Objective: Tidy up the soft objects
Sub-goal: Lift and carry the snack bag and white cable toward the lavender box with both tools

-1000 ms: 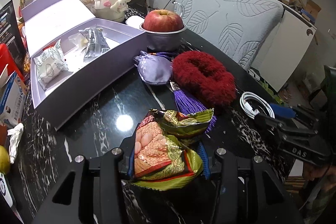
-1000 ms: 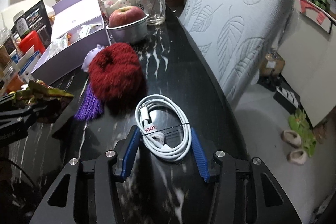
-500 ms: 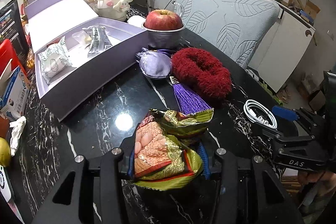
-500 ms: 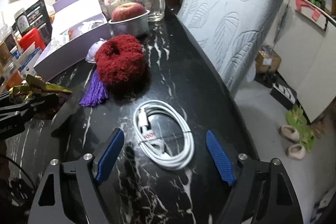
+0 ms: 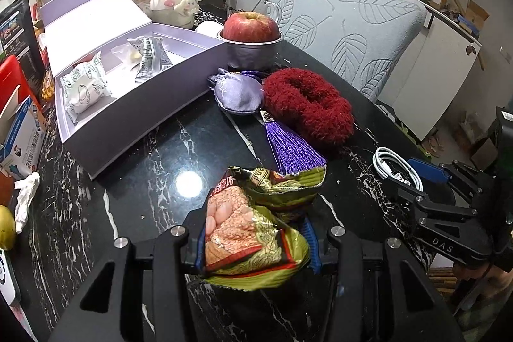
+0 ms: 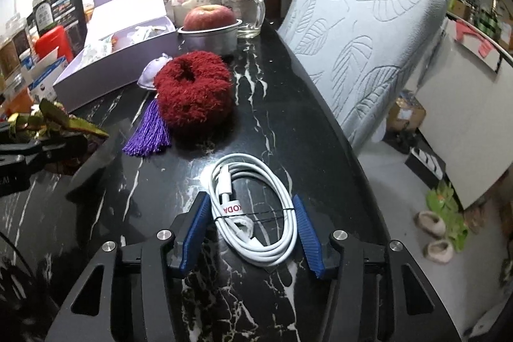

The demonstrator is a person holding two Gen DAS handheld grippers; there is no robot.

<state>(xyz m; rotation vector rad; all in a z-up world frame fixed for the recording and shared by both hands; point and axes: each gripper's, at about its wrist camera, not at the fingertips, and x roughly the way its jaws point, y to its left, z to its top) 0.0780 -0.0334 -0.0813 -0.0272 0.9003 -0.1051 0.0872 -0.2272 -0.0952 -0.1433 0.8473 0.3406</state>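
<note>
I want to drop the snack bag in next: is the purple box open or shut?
Open. The purple box has its lid folded back, and wrapped packets lie visible inside.

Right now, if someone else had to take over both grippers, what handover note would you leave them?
Left gripper: shut on the snack bag, held above the black marble table.
Right gripper: jaws have just been closing around the coiled white cable, pads at its sides; the cable lies on the table.
Done: two wrapped packets lie in the open lilac box.
Left: snack bag, cable, red fuzzy scrunchie and purple tasselled sachet are outside the box.
</note>
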